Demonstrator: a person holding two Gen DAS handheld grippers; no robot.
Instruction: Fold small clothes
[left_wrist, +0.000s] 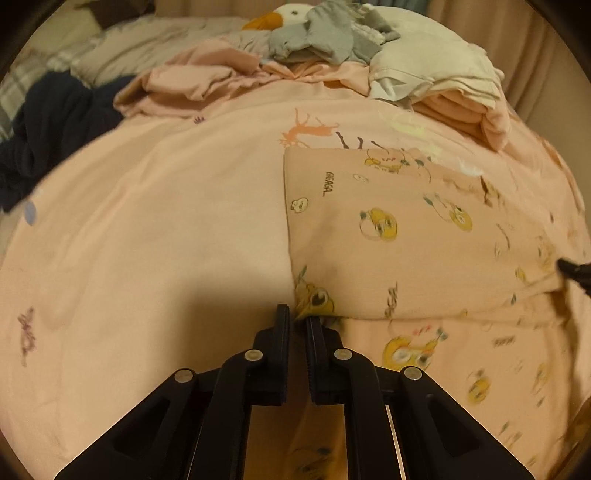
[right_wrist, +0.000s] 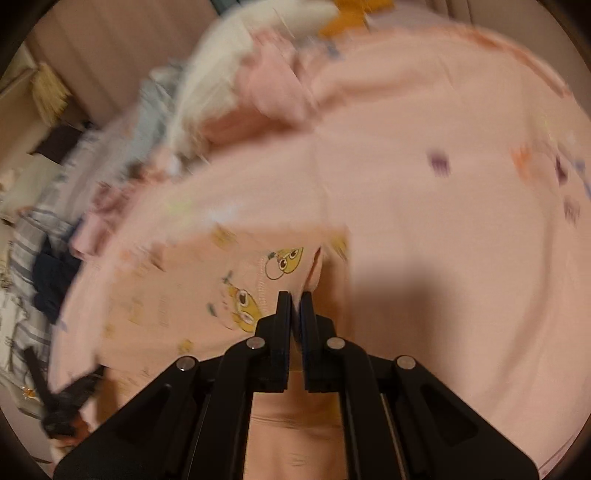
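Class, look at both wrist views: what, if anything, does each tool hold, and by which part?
Both grip the pink duck-print garment. The left tool pinches its near corner at the folded edge; the right tool pinches a stitched edge, though blur hides exactly which part.

Pink garment (left_wrist: 399, 236) printed with yellow cartoon birds lies partly folded on the pink bedsheet (left_wrist: 166, 221)

a bedroom: pink bedsheet (left_wrist: 166, 221), plush toy (left_wrist: 280, 16), clothes.
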